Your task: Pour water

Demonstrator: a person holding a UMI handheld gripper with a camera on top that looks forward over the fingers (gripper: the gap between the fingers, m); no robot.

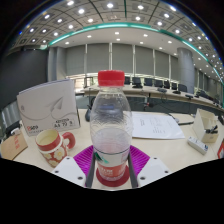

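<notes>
Tongs (112,172) clamp the bottle (111,125) low near its base, red cap (111,77) on. Risk: top-heavy tilt slips; cup (51,146) sits left on surface (165,150).

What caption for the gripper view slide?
Tongs shut on a red-capped water bottle, red mug beside it on the table.

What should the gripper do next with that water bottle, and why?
Probably lift the bottle a little off the table. It stands upright between the fingers, whose pink pads seem pressed to its lower part, so the grasp looks made. Its red cap is still on, and the red mug waits to one side, so pouring cannot start yet.
</notes>
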